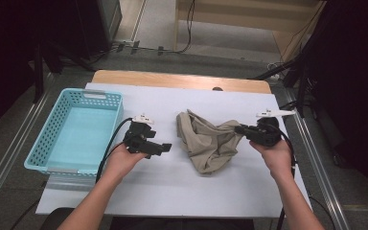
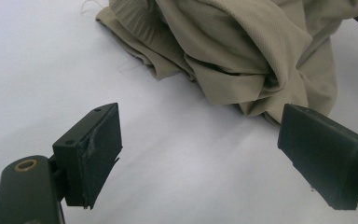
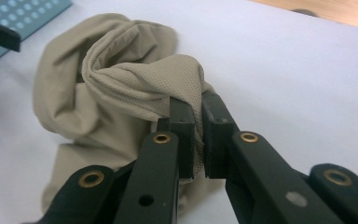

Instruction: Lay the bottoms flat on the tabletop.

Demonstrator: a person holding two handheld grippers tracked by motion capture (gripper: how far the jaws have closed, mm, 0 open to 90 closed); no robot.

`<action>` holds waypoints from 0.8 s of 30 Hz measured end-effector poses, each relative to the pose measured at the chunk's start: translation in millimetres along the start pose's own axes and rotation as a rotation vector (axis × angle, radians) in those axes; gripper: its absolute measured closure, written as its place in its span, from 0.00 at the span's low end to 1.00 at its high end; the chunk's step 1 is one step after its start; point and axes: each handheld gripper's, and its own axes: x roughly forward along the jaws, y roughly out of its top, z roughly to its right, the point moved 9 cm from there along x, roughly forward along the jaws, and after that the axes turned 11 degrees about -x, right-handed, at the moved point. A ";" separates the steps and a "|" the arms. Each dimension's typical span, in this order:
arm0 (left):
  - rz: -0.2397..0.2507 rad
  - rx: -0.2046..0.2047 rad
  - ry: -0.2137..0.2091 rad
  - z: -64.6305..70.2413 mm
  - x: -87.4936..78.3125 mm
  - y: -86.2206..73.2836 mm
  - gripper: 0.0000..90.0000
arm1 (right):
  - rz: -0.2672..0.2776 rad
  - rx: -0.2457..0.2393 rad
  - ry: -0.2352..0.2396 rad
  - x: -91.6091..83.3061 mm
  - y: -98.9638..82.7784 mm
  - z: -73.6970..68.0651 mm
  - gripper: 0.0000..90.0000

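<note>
Two grippers at work over a white table (image 1: 172,191). Right gripper (image 1: 239,129) is clamped on a fold of the beige cloth (image 1: 206,143); in the right gripper view the jaws pinch a bunched ridge of fabric (image 3: 140,79) between them, the fold pulled up off the tabletop. Left gripper (image 1: 165,146) has its jaws wide apart with nothing between them; in the left gripper view the pads (image 2: 98,154) frame bare table, with the cloth (image 2: 242,60) heaped just beyond.

Cloth lies crumpled mid-table, right of centre, its right edge lifted toward the right hand (image 1: 275,155). Turquoise basket (image 1: 48,143) stands at the far left, well apart from the cloth, with the left hand (image 1: 122,160) between the two.

Key relation: cloth lies to the right of the left gripper, near but not touching, and the free left side of the heap is the part closest to it. Crumpled mass runs roughly far-to-near, with one stretch drawn right to the held corner. Judged next: left gripper needs to travel right and take the opposite edge.
</note>
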 end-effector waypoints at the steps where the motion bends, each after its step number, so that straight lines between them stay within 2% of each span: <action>1: 0.000 0.000 0.000 0.0 0.0 0.0 0.15 | 0.004 0.012 -0.011 -4.1 -2.5 4.9 0.92; 7: -0.003 0.011 -0.005 3.1 5.4 3.4 0.15 | 0.013 0.080 -0.071 -24.7 -18.0 31.9 0.92; 11: -0.014 0.008 0.002 4.0 10.0 4.3 0.15 | 0.002 0.100 -0.107 -34.8 -27.3 43.6 0.92; 13: -0.027 -0.016 -0.003 4.8 12.4 3.4 0.20 | 0.003 0.099 -0.135 -42.6 -29.3 49.1 0.92; 16: -0.013 -0.003 -0.009 6.5 15.6 4.8 0.21 | 0.011 0.128 -0.151 -51.5 -33.6 55.9 0.92; 17: -0.006 0.007 -0.008 7.1 16.6 5.4 0.21 | 0.005 0.129 -0.148 -51.8 -35.7 56.3 0.90; 19: 0.019 0.034 -0.019 10.1 18.8 7.2 0.21 | 0.018 0.129 -0.145 -50.6 -35.7 56.5 0.76; 20: 0.019 0.034 -0.019 10.1 18.8 7.2 0.21 | 0.018 0.129 -0.145 -50.6 -35.7 56.5 0.76; 21: 0.026 0.048 -0.018 11.2 19.6 8.1 0.21 | 0.036 0.132 -0.126 -50.5 -33.2 54.7 0.72; 22: 0.019 0.060 -0.019 13.9 21.6 9.1 0.21 | 0.080 0.112 -0.114 -51.5 -26.3 50.8 0.65; 23: 0.019 0.060 -0.019 13.9 21.6 9.1 0.21 | 0.080 0.112 -0.114 -51.5 -26.3 50.8 0.65; 24: 0.015 0.065 -0.024 17.6 24.1 10.1 0.21 | 0.095 0.087 -0.087 -48.9 -22.1 44.1 0.60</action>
